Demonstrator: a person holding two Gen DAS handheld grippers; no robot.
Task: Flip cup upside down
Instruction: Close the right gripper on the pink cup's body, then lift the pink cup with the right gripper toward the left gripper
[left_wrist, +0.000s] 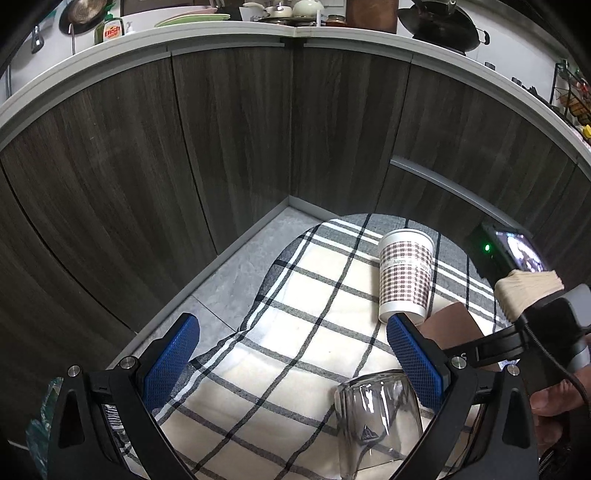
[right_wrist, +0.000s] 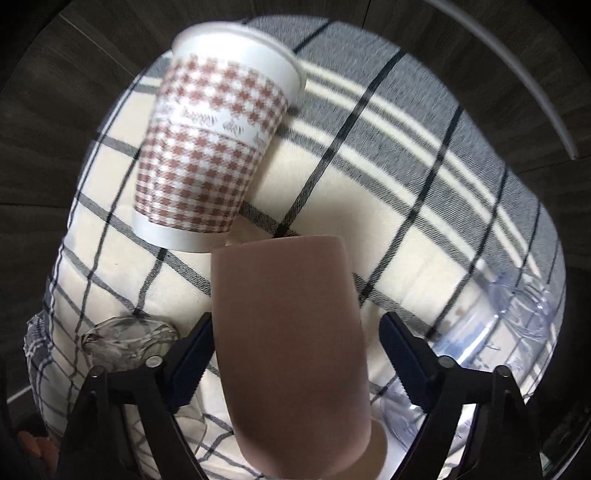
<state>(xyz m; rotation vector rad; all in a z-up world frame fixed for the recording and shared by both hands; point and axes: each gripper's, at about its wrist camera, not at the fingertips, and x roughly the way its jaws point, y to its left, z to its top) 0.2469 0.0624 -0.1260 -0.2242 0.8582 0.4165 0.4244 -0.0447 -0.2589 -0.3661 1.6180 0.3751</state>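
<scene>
A brown cup (right_wrist: 291, 343) stands between the fingers of my right gripper (right_wrist: 295, 354), base up, and its wide end is out of sight below. The jaws are spread wider than the cup, with gaps on both sides. In the left wrist view only part of the brown cup (left_wrist: 452, 326) shows behind my blue right finger pad (left_wrist: 413, 362). My left gripper (left_wrist: 291, 354) is open and empty above the checked cloth (left_wrist: 295, 295). A red-checked paper cup (left_wrist: 405, 273) stands upright at the back; it also shows in the right wrist view (right_wrist: 214, 144).
A clear glass (left_wrist: 380, 417) stands on the cloth near my left gripper and shows in the right wrist view (right_wrist: 125, 339). A clear plastic bottle (right_wrist: 509, 332) lies at the right. Dark wooden cabinet doors (left_wrist: 221, 147) wall the corner behind. The right gripper's body (left_wrist: 535, 306) is at the right.
</scene>
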